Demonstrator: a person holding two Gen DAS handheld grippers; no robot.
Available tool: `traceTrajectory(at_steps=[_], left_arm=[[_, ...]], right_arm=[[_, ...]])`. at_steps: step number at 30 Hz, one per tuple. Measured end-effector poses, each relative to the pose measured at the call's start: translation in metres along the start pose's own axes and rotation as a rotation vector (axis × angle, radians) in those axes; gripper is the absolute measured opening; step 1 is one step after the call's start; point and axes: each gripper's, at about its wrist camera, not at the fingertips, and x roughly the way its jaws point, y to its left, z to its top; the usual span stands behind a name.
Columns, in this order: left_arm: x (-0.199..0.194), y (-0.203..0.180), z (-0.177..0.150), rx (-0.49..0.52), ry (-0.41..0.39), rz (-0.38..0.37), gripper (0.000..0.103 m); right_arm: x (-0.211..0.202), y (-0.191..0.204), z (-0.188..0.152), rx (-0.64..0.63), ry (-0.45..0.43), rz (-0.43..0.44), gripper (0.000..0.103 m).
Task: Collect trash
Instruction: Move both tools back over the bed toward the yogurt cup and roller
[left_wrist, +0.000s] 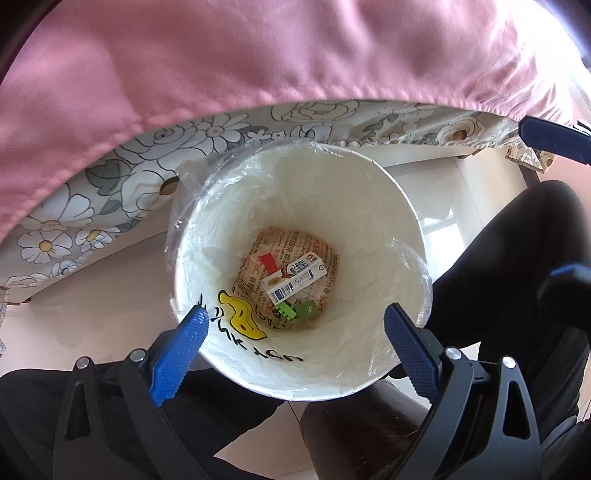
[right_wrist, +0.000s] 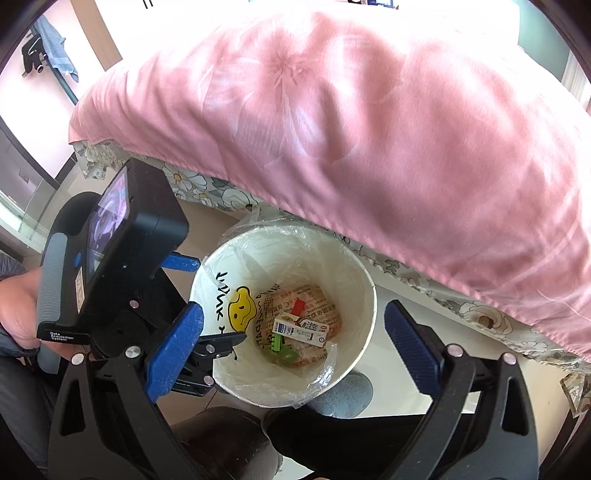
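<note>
A white paper trash bin (left_wrist: 369, 221) with a clear liner and a yellow duck print stands on the floor by the bed. At its bottom lie a small white carton (left_wrist: 295, 282), a red piece (left_wrist: 267, 263) and green pieces (left_wrist: 295, 312) on printed paper. My left gripper (left_wrist: 301, 326) hangs open and empty over the bin's near rim. In the right wrist view the same bin (right_wrist: 332, 266) holds the carton (right_wrist: 301, 332). My right gripper (right_wrist: 295, 330) is open and empty above it. The left gripper (right_wrist: 205, 301) sits at the bin's left rim.
A pink quilt (right_wrist: 369, 129) overhangs a floral bedsheet (left_wrist: 110, 177) just behind the bin. A person's dark trouser legs (left_wrist: 517, 258) and a grey slipper (right_wrist: 343, 395) flank the bin in front. A hand (right_wrist: 14, 306) grips the left tool. The floor is pale tile.
</note>
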Motion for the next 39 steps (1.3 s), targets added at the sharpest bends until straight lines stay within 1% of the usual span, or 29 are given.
traceTrajectory(at_steps=[5,7,10,13,15,20,23,25,29,35,39], left_arm=[[-0.031,0.005,0.000,-0.029,-0.078,0.022,0.097],[-0.044,0.008,0.001,-0.040,-0.109,0.043,0.097],[-0.064,0.016,0.002,-0.075,-0.161,0.073,0.097],[-0.079,0.025,0.004,-0.100,-0.200,0.099,0.097],[-0.089,0.030,0.006,-0.122,-0.225,0.118,0.097],[-0.113,0.045,0.016,-0.161,-0.280,0.138,0.097],[-0.130,0.051,0.023,-0.167,-0.316,0.158,0.097],[-0.139,0.056,0.031,-0.166,-0.335,0.173,0.097],[-0.164,0.065,0.050,-0.172,-0.400,0.222,0.097],[-0.191,0.081,0.087,-0.194,-0.484,0.301,0.097],[-0.201,0.090,0.118,-0.200,-0.504,0.309,0.097]], right_arm=[[-0.022,-0.004,0.003,0.026,-0.048,0.002,0.096],[-0.031,-0.005,0.005,0.043,-0.071,0.018,0.096],[-0.045,-0.006,0.008,0.052,-0.103,0.004,0.096],[-0.057,-0.005,0.012,0.047,-0.132,-0.007,0.096],[-0.064,-0.004,0.014,0.053,-0.151,0.003,0.096],[-0.076,-0.002,0.022,0.049,-0.187,-0.026,0.096],[-0.084,-0.004,0.028,0.055,-0.215,-0.009,0.096],[-0.089,-0.008,0.033,0.068,-0.238,-0.006,0.096],[-0.095,-0.016,0.051,0.094,-0.271,-0.007,0.096],[-0.101,-0.021,0.086,0.085,-0.315,-0.008,0.096],[-0.098,-0.026,0.111,0.087,-0.329,-0.013,0.096]])
